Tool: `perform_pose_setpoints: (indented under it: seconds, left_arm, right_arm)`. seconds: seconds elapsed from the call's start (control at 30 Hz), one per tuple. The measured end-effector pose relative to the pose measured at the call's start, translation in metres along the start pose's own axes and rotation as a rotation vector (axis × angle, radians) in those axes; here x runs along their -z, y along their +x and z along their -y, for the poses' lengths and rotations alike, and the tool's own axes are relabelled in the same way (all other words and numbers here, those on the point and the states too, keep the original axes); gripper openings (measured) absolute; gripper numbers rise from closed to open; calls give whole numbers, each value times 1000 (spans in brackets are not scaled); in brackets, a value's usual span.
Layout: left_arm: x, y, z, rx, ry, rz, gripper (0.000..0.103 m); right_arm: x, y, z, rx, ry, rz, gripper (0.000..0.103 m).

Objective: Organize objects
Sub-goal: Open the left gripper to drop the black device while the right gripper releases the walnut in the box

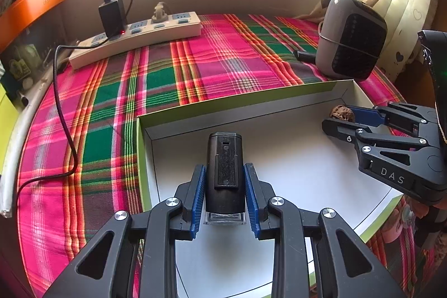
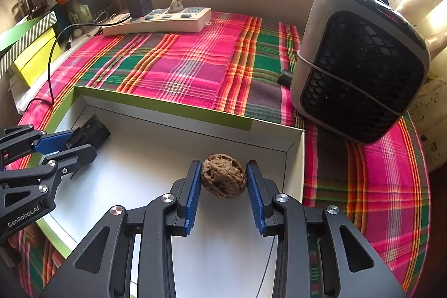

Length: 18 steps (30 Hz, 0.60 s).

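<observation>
left claw (image 1: 225, 196): my pads clamp a small black device (image 1: 224, 169), clear base toward me, over the near-left floor of the box.
right claw (image 2: 223, 193): blue pads flank the walnut (image 2: 223, 175); left pad touches, right looks just touching; holding or about to let go, hard to call.
walnut: low in the box's far-right corner; can't tell if it sits on the floor.
box (image 1: 195, 117): shallow white tray, green rim, on plaid tabletop (image 1: 167, 69).
step: placing both items into the box, I judge.
next: lower, spread pads, back out clear of the walls.
far: fan heater (image 2: 360, 66) right, power strip (image 1: 137, 37) back left.
</observation>
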<state>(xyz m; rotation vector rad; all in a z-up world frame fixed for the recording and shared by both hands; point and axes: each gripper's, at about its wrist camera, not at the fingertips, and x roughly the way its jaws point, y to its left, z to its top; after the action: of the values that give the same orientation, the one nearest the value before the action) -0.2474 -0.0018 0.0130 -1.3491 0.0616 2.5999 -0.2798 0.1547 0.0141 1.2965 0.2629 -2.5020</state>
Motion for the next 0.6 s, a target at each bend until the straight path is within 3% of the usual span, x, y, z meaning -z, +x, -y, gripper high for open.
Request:
perform_pose_setpoints:
  seconds: [0.4, 0.6]
  left_arm:
    - [0, 0, 0, -5, 5, 1, 26]
    - [0, -2, -2, 2, -8, 8, 34]
  right_arm:
    - [0, 1, -1, 7, -1, 1, 34]
    - [-1, 1, 0, 7, 5, 6, 34]
